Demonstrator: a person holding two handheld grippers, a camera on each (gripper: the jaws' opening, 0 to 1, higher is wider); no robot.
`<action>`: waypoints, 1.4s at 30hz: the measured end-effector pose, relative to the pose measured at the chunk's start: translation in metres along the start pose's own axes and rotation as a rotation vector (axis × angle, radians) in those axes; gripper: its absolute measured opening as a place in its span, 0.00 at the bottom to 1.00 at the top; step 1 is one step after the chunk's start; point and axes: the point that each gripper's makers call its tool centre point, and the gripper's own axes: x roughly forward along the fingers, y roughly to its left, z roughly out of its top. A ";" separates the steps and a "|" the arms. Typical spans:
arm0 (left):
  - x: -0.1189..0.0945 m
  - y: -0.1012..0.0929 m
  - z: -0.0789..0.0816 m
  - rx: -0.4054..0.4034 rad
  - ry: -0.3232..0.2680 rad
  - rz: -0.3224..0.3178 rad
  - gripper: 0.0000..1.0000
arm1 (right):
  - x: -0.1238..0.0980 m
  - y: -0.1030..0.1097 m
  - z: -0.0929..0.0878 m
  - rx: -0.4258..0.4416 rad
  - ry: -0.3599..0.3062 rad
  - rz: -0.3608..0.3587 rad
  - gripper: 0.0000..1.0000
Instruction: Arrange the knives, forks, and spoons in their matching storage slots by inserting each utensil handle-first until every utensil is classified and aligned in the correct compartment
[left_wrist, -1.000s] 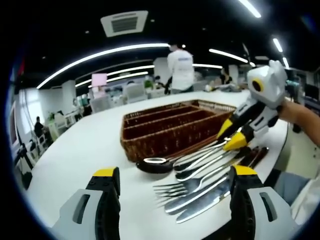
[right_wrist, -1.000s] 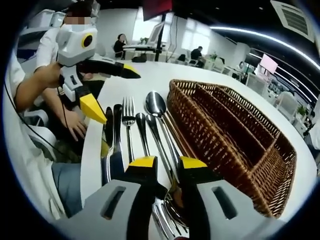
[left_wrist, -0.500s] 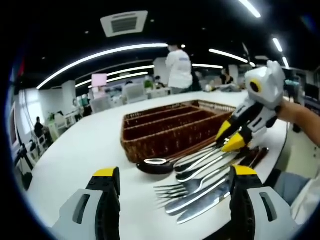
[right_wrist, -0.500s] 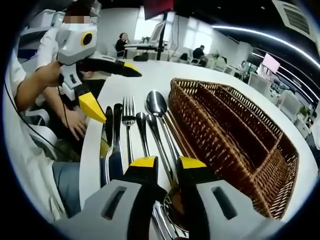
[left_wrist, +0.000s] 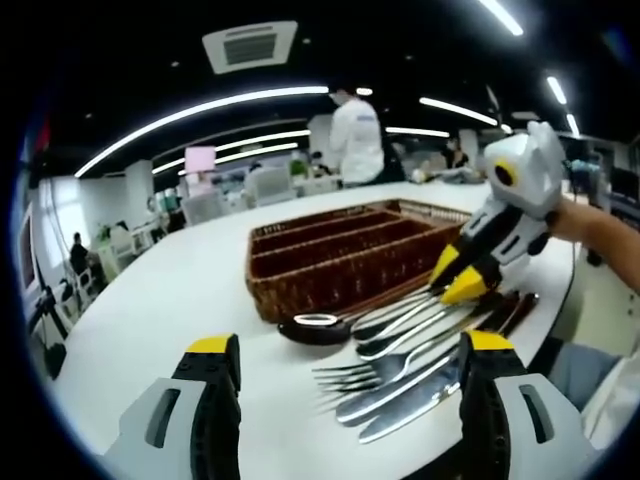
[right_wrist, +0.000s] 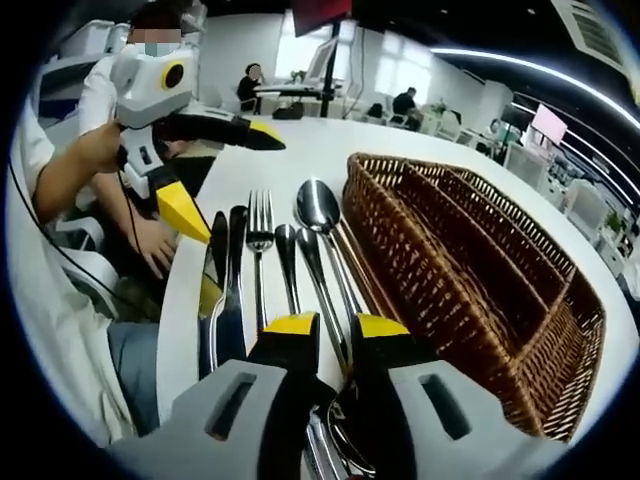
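Spanning white table (left_wrist: 170, 290) — office, probably open-plan, behind.

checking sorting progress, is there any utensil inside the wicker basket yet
No, in the right gripper view the compartments of the wicker basket show only bare weave, while the utensils lie in a row on the table beside it.

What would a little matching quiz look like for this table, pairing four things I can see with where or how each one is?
Things:
1. basket
2. fork
3. left gripper
4. right gripper

States:
A. jaws wide apart, above the table
B. on the table, tines pointing away in the right gripper view
C. compartments hold no utensils
D. jaws close together over the spoon handles

Pairs: 1-C, 2-B, 3-A, 4-D
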 end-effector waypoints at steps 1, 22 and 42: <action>0.000 0.001 0.000 0.000 0.000 0.000 0.91 | 0.000 0.001 0.000 0.002 0.001 0.006 0.12; 0.001 -0.004 0.000 0.006 0.004 -0.003 0.91 | 0.003 0.004 -0.004 0.010 0.026 0.052 0.08; 0.001 0.008 -0.002 0.004 0.006 -0.001 0.91 | 0.006 -0.001 0.008 0.014 0.001 0.050 0.10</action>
